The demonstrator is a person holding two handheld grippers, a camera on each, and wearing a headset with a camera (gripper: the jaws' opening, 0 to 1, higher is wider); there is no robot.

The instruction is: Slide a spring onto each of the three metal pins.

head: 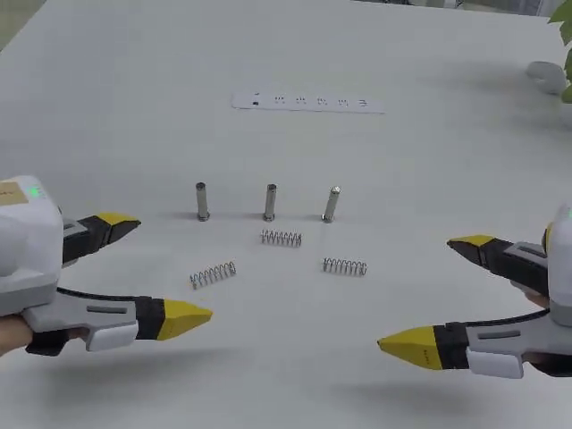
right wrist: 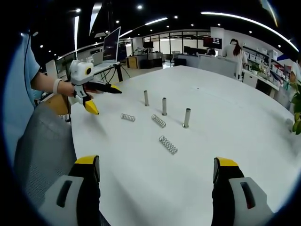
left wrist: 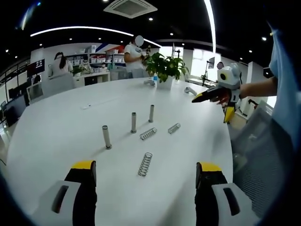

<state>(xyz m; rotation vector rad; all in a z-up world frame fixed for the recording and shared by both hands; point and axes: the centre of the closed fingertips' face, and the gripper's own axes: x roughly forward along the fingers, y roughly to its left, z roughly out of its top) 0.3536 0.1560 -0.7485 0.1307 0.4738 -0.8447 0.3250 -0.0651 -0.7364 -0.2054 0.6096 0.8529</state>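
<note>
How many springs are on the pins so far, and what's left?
Done: nothing yet; the three metal pins stand bare. In hand: nothing; the left gripper and right gripper are open and empty. Left: all three springs, lying loose on the table near the pins.

white table (head: 134, 107), matte, wide. 3 metal pins stand in a row across the mid: left pin (head: 202, 201), mid pin (head: 270, 203), right pin (head: 331, 205), spaced apart. 3 springs lie flat on the near side of the row, none touching a pin: left spring (head: 213, 274) diagonal, btwn left & mid pins; mid spring (head: 281, 238) just in front of mid pin; right spring (head: 344, 266) in front of right pin. beyond the pins, a flat white strip (head: 308, 102) w/ small dark marks. far right: small white object (head: 545, 75), too blurry to id, & potted plant (left wrist: 164, 70)
</note>
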